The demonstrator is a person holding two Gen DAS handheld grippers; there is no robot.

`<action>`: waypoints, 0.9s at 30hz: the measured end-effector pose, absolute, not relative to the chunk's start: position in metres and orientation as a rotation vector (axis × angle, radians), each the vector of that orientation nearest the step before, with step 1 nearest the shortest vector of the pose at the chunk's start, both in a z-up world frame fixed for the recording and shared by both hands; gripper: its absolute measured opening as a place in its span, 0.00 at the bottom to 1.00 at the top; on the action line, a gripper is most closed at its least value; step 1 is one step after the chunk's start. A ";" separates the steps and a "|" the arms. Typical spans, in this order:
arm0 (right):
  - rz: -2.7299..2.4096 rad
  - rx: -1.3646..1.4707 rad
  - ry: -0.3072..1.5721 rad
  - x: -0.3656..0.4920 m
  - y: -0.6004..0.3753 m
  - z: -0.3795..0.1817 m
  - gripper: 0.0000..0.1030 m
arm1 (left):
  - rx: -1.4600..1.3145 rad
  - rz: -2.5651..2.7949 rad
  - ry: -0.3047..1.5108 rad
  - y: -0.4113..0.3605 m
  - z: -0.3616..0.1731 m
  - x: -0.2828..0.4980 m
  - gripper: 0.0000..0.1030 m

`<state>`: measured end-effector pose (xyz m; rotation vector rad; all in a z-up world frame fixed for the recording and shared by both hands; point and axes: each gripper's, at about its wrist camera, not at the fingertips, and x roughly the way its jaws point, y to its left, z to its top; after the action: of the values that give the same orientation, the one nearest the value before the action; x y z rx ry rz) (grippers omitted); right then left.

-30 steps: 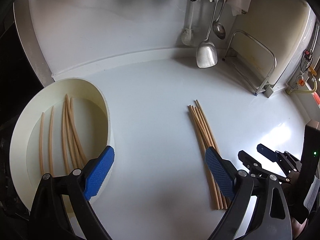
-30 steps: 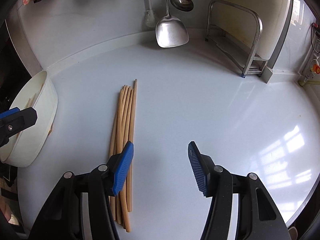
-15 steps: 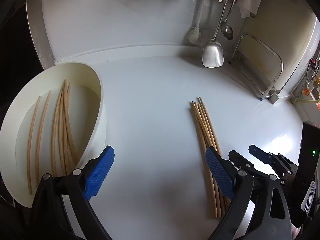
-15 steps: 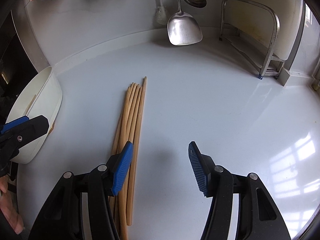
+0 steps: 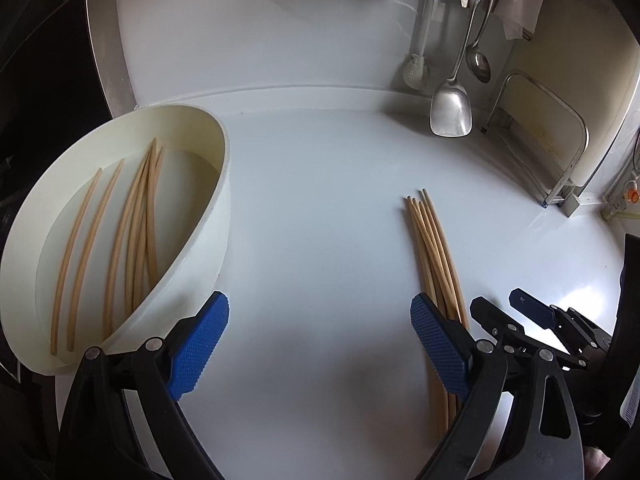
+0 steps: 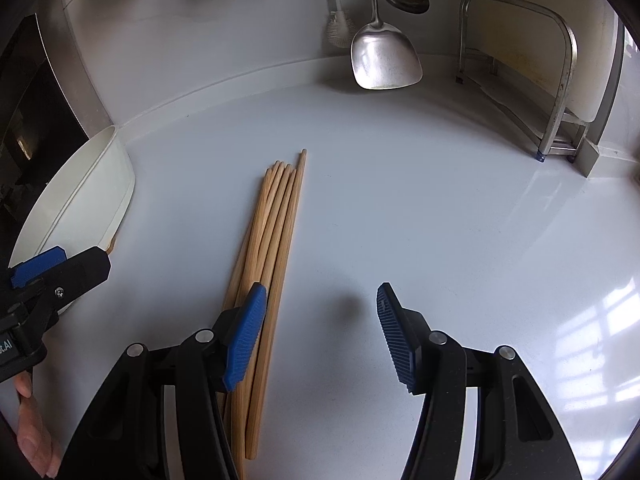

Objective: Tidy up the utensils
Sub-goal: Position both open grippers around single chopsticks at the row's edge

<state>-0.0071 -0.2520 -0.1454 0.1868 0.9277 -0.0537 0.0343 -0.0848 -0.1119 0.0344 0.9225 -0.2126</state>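
Since both sit empty, jaws: left gripper and right gripper wide apart
tip: nab basin chopsticks mid-shaft, lay beside bundle, lower centre

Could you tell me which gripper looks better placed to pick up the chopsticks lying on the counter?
Probably the right gripper: it is open, with the chopstick bundle just beside its left finger. The left gripper, also open, sits between bundle and white basin.
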 end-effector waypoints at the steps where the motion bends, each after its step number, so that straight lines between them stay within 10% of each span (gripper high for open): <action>1: -0.051 0.184 0.927 -0.007 -0.252 -0.145 0.54 | 0.030 -0.210 0.925 -0.085 -0.113 0.034 0.88; 27: -0.042 0.125 0.958 -0.006 -0.246 -0.151 0.54 | 0.012 -0.198 0.947 -0.088 -0.118 0.033 0.88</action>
<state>-0.0056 -0.2460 -0.1510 0.1251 0.9584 -0.0415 0.0327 -0.0883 -0.1178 0.0119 0.9471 -0.1982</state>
